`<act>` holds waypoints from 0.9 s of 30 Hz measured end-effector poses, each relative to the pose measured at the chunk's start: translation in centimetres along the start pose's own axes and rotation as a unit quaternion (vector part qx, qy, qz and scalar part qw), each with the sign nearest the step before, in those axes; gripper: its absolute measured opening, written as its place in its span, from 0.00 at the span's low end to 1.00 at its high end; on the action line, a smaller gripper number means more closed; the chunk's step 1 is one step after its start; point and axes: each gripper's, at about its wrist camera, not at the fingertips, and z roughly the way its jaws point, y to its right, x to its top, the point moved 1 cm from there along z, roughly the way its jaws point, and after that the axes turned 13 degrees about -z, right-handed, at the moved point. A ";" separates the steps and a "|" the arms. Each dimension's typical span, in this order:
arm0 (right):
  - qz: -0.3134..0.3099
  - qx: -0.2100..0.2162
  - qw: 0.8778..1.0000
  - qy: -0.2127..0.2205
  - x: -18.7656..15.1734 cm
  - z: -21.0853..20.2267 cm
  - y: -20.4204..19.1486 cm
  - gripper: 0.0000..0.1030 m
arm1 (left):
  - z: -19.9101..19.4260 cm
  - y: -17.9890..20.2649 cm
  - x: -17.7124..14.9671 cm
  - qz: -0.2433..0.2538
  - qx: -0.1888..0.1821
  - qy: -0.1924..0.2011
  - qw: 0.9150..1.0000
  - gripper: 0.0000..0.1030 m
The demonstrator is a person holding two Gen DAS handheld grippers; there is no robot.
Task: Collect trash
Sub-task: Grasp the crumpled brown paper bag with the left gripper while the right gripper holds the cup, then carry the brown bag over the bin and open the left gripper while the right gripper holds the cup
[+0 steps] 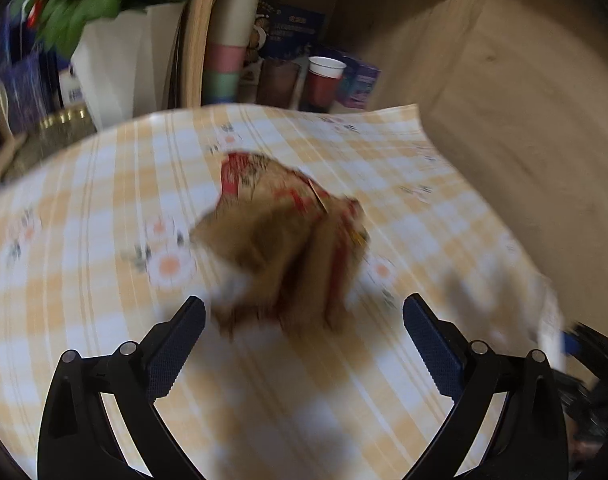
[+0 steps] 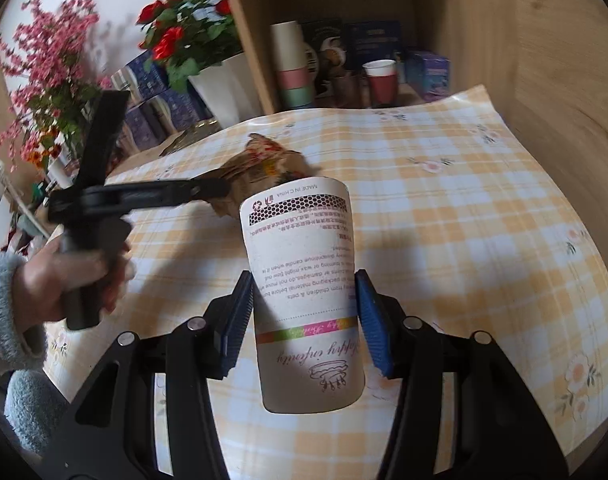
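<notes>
A crumpled brown and red paper wrapper (image 1: 282, 236) lies on the yellow checked tablecloth (image 1: 104, 200), blurred by motion. My left gripper (image 1: 304, 304) is open, its jaws wide apart just short of the wrapper's near end. It also shows in the right wrist view (image 2: 220, 188), reaching in from the left toward the wrapper (image 2: 260, 168). My right gripper (image 2: 304, 292) is shut on a white printed paper cup (image 2: 304, 280), held upside down above the table.
A wooden shelf (image 2: 484, 60) stands behind the table with stacked cups (image 2: 292, 64), a red cup (image 2: 382, 78) and boxes. A white pot of red flowers (image 2: 220, 84) and pink flowers (image 2: 52, 64) stand at the back left.
</notes>
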 end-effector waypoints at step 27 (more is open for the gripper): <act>-0.014 0.049 0.998 0.029 -1.6 -5.6 -9.1 0.51 | -19.7 -7.0 -9.8 0.036 -0.058 -0.010 0.998 0.28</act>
